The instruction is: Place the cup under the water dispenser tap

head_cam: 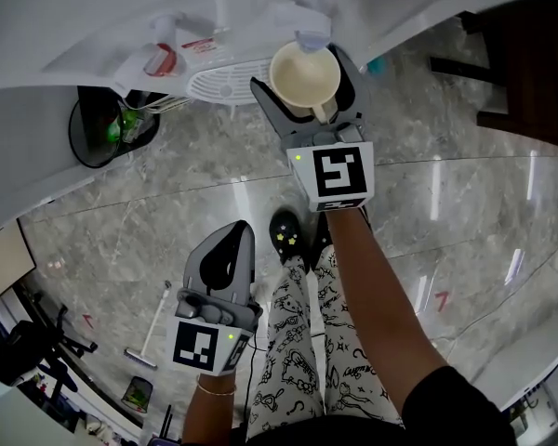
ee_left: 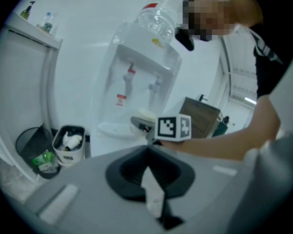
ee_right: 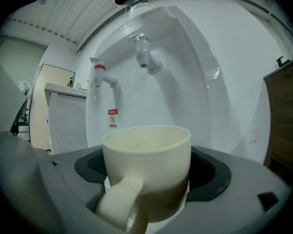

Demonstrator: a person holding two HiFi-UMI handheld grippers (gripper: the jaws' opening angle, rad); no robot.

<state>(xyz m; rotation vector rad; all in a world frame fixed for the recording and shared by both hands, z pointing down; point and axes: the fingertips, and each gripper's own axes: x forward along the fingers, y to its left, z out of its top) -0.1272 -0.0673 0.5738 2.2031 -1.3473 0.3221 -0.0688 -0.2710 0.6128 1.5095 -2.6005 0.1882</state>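
Observation:
A cream cup (head_cam: 304, 77) with a handle stands upright between the jaws of my right gripper (head_cam: 307, 89), which is shut on it. The cup (ee_right: 149, 165) hangs in front of the white water dispenser (ee_right: 185, 82), just below and short of its pale tap (ee_right: 145, 55); the red tap (ee_right: 101, 74) is to the left. In the head view the cup sits right under the pale tap (head_cam: 312, 37), beside the round drip grille (head_cam: 225, 82). My left gripper (head_cam: 225, 263) hangs low and back, shut and empty. The left gripper view shows the dispenser (ee_left: 141, 77) and the cup (ee_left: 146, 115) ahead.
A black bin (head_cam: 98, 128) and a small white bin (ee_left: 68, 145) with rubbish stand left of the dispenser. A dark wooden cabinet (ee_left: 200, 116) stands to its right. The floor is grey marble (head_cam: 167, 212). The person's legs and shoes (head_cam: 288, 235) are below.

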